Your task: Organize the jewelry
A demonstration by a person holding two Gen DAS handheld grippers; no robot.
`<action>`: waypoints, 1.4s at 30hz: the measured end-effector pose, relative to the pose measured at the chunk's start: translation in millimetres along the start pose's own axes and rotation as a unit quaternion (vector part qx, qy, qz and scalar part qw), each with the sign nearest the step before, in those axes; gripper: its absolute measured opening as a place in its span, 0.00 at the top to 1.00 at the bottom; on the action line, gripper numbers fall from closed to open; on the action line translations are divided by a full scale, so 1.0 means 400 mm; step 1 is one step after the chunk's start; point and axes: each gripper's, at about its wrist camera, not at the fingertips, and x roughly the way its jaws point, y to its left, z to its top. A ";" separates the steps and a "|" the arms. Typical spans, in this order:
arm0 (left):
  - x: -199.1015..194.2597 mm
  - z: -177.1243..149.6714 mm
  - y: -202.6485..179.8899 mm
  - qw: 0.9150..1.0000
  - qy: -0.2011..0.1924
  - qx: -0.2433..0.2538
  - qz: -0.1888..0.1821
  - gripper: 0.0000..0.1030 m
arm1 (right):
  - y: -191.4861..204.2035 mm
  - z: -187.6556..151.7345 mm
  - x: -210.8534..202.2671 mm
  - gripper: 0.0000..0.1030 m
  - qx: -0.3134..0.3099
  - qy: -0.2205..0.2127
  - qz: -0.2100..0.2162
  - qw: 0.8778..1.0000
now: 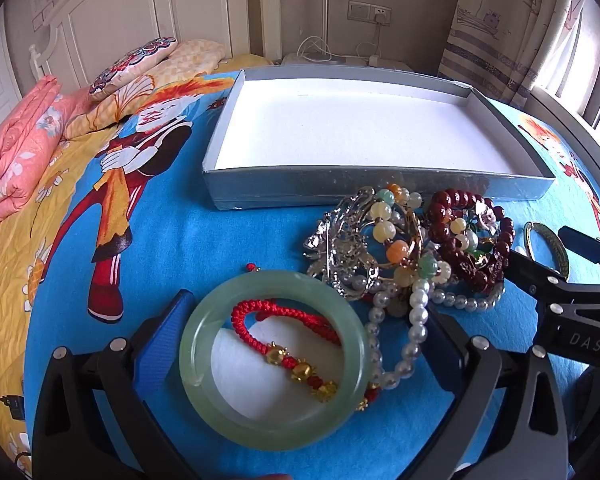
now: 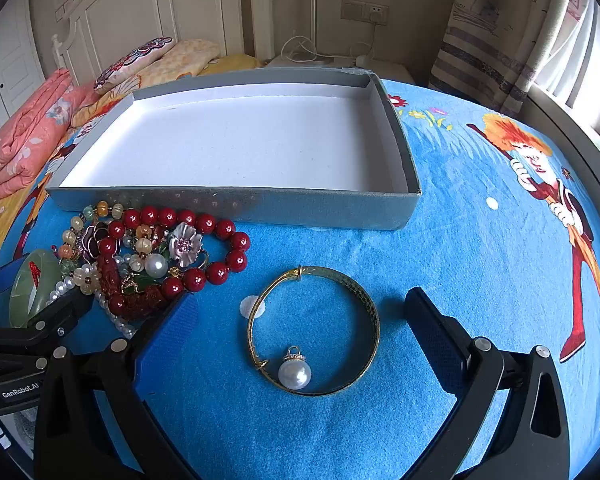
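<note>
**Jewelry heaped on the bed, box bare, both tongs apart**

The jewelry lies on a blue cartoon bedspread (image 2: pixel 460 240), just in front of a shallow grey box (image 2: pixel 236 208). The left wrist view shows the jade bangle (image 1: pixel 274 354) flat between the left tongs (image 1: pixel 300 344), whose blue pads stand wide apart on either side of it; whether they touch it cannot be told. A red cord bracelet (image 1: pixel 288 324) with gold beads lies across the bangle's opening. Beside it a pearl strand (image 1: pixel 416 320) loops under a silver piece (image 1: pixel 348 240), pastel beads (image 1: pixel 384 216) and dark red beads (image 1: pixel 460 208).

The right wrist view alone shows the gold bangle (image 2: pixel 314 330) whole, lying apart from the heap with a pearl pendant (image 2: pixel 295 372) inside its ring. The right tongs (image 2: pixel 300 344) are spread wide around it, clear of its sides. This view also shows a metal flower (image 2: pixel 186 246) amid the red beads (image 2: pixel 204 224), and the jade bangle (image 2: pixel 32 284) edge-on at the far left.

The box has a white floor and holds nothing; its near wall touches the heap's far edge.

Further off are a folded pink quilt (image 1: pixel 16 152), pillows (image 1: pixel 136 64), a white headboard (image 1: pixel 140 12), a wall socket (image 1: pixel 370 12) and a curtain (image 1: pixel 512 24).
</note>
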 end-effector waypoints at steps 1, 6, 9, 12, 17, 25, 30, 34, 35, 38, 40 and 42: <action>0.000 0.000 0.000 1.000 0.000 0.000 0.000 0.02 | 0.000 0.000 0.000 0.04 0.000 0.000 0.000 1.000; 0.000 0.000 0.000 1.000 -0.001 0.000 0.000 0.02 | 0.000 0.000 0.000 0.04 0.000 0.000 0.000 1.000; -0.001 0.000 0.000 1.000 -0.001 0.000 0.000 0.02 | 0.000 0.000 0.000 0.04 0.000 0.000 0.000 1.000; 0.000 0.000 0.000 1.000 -0.001 0.000 0.000 0.02 | 0.000 0.000 0.000 0.04 0.000 0.000 0.000 1.000; 0.000 0.000 0.000 1.000 -0.001 0.000 0.000 0.02 | 0.000 0.000 0.000 0.04 0.000 0.000 0.000 1.000; 0.000 0.000 0.000 1.000 -0.001 0.000 0.000 0.02 | 0.000 0.000 0.000 0.04 0.000 0.000 0.000 1.000; 0.000 0.000 0.000 1.000 -0.001 0.000 0.000 0.02 | 0.000 0.000 0.000 0.04 0.000 0.000 0.000 1.000; 0.000 0.000 0.000 1.000 -0.001 0.000 0.000 0.02 | 0.000 0.000 -0.001 0.04 0.000 0.000 0.000 1.000; 0.000 0.000 0.000 1.000 -0.001 0.000 0.000 0.02 | 0.000 0.000 -0.001 0.04 0.000 0.000 0.000 1.000; 0.000 0.000 0.000 1.000 0.000 0.001 -0.001 0.02 | 0.000 -0.001 -0.002 0.04 -0.001 0.000 0.001 1.000; -0.002 -0.003 0.000 1.000 0.000 0.006 -0.005 0.02 | -0.001 -0.002 -0.004 0.04 -0.006 0.000 0.005 1.000; -0.006 -0.005 0.000 1.000 0.005 0.015 -0.010 0.02 | -0.006 0.000 -0.002 0.04 -0.017 0.001 0.015 1.000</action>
